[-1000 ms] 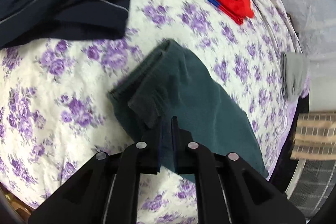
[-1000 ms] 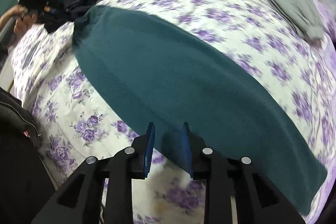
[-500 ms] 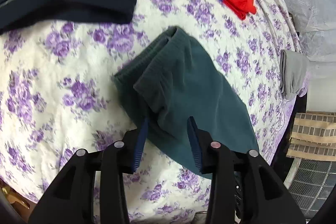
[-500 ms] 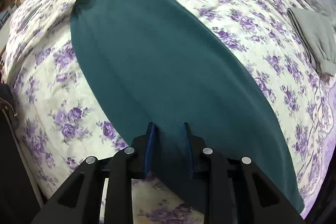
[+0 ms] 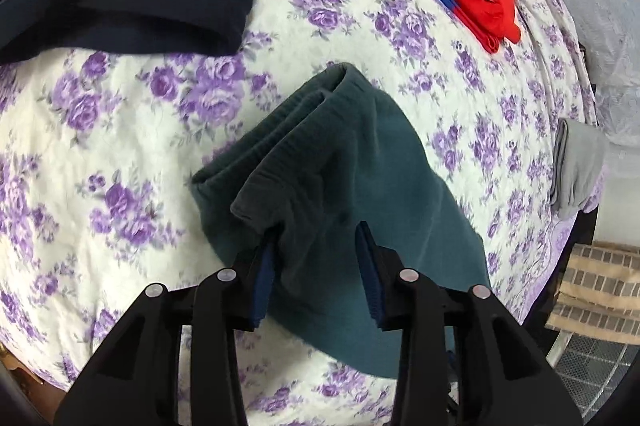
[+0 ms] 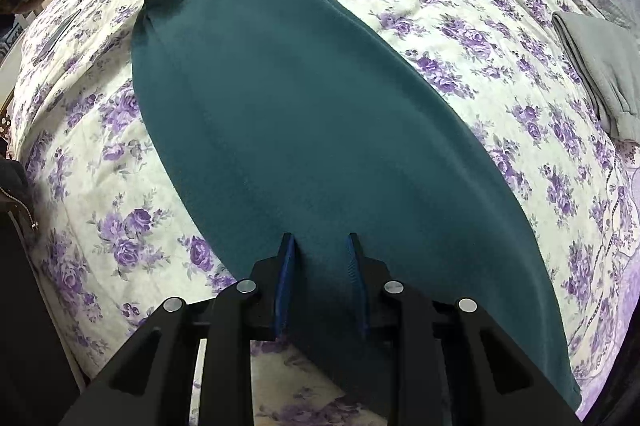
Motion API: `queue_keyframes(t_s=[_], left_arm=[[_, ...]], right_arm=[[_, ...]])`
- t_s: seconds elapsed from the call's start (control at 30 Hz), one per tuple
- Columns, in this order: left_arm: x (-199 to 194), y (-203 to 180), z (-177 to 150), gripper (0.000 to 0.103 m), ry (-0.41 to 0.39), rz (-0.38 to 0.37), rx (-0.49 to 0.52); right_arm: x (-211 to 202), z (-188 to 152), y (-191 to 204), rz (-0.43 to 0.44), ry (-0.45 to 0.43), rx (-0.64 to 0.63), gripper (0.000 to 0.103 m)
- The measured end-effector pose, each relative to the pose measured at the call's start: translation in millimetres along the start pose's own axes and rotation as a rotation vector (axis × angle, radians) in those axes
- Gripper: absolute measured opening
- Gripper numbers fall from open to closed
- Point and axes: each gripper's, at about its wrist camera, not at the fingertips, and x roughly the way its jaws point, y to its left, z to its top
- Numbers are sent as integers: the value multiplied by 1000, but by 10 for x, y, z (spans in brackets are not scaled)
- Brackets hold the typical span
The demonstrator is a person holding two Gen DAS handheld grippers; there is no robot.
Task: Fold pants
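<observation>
The teal pants [image 6: 304,130] lie lengthwise on the flowered bed [image 6: 460,38], laid out flat for the next fold. The left gripper [image 5: 316,246] has just let go of the waistband, jaws part open astride it. The right gripper [image 6: 320,258] stands part open over the cuff end; whether it pinches cloth cannot be told.

The pants' [image 6: 320,130] near end lies hidden under the right claw [image 6: 320,250] — its grip can't be told.

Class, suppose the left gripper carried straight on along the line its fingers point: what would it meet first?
Most likely the dark green pants, at their waistband end; the left gripper already has that fabric between its open fingers.
</observation>
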Motion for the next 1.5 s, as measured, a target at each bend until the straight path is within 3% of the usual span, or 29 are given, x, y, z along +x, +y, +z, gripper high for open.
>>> queue_keyframes(t_s=[0.17, 0.2, 0.23, 0.27, 0.37, 0.43, 0.53, 0.7, 0.9, 1.07, 1.17, 1.27, 1.33, 1.43, 1.5], left_arm=[[199, 46, -56, 35, 82, 27, -10], [185, 58, -60, 27, 66, 19, -12], [167, 59, -56, 9, 49, 18, -8], [140, 56, -47, 3, 29, 16, 3], [29, 17, -42, 3, -27, 8, 17], [-31, -33, -43, 3, -44, -7, 26], [-120, -94, -35, 3, -62, -30, 40], [-249, -142, -11, 3, -95, -54, 41], [-580, -139, -147, 3, -165, -76, 66], [-582, 66, -212, 3, -159, -18, 66], [-156, 286, -206, 3, -103, 121, 74], [75, 510, -258, 5, -25, 138, 0], [-56, 474, -291, 9, -58, 161, 40], [-303, 387, -297, 19, -107, 201, 96], [-473, 314, -308, 26, -153, 210, 130]], right_arm=[[9, -17, 12, 6, 1, 7, 27], [10, -18, 14, 6, 1, 8, 27], [17, -14, 9, 9, 2, 13, 27], [17, -26, 20, 10, 3, 11, 27], [44, -12, 36, 9, 14, -2, 26], [55, 3, 9, 30, 19, 10, 10], [35, 34, -35, 45, 18, 28, 2], [-174, 21, -189, 138, -26, 121, 2], [-445, -61, -162, 206, -50, 119, 2], [-366, -157, -54, 237, -33, 133, 2], [-39, -180, 58, 224, 29, 132, 6], [-6, -210, 121, 208, 35, 138, 15], [-166, -251, 60, 234, 4, 159, 31], [-468, -475, -289, 207, -73, 290, 34], [-661, -833, -721, 110, -113, 479, 34]])
